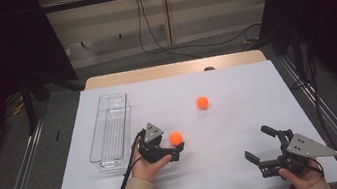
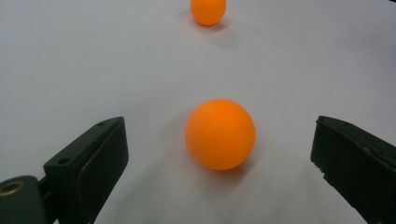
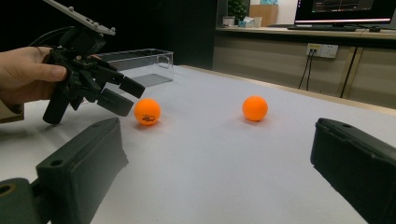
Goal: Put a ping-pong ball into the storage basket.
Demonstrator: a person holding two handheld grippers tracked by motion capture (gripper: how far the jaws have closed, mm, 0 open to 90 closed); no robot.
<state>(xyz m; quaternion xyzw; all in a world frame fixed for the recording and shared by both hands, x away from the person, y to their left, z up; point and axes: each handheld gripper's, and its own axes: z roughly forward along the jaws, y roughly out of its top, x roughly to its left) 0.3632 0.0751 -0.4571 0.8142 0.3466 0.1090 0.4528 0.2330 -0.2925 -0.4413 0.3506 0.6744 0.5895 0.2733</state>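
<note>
My left tongs [image 2: 219, 154] gape around the near small orange plastic ball [image 2: 220, 133]; uneven closing could squirt it away. Right tongs [image 1: 261, 144] gape, idle.

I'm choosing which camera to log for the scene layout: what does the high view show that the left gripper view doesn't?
High view: the clear plastic bin left of the left gripper, the right gripper open and holding nothing, and the table's edges.
Left gripper view: a gap between each jaw and the near orange ball.
Both: the near ball and the far orange ball on the white tabletop.
</note>
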